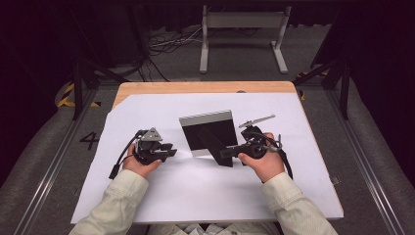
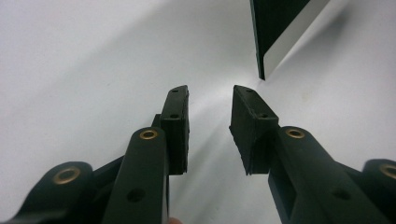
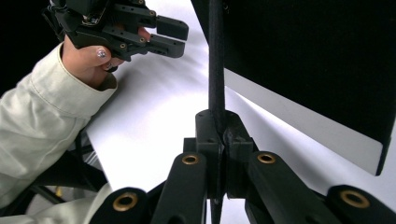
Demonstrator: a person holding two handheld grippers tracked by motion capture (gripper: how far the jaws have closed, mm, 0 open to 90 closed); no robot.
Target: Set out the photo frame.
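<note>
Worktop (image 1: 205, 88): a wooden top, its far edge bare, the rest covered by a white sheet (image 1: 195, 196). Grey carpeted floor (image 1: 44, 161) surrounds it, with black-and-yellow tape at the left, loose cables and a grey metal stand (image 1: 243, 34) beyond; the room's far corners are too dark to make out.

At the left, the left gripper (image 1: 169, 151) rests low over the sheet in the person's left hand (image 1: 141, 165); its jaws stand apart with only white sheet between them, holding nothing.

At centre, a black picture frame (image 1: 209, 132) with a silver border stands upright on the sheet, back panel toward the camera. Its front is hidden.

At the right, the right gripper (image 1: 226, 152), held in the right hand (image 1: 266, 164), is closed on the frame's black back strut (image 3: 216, 60). In the right gripper view the strut's top is cut off, as is most of the frame.
</note>
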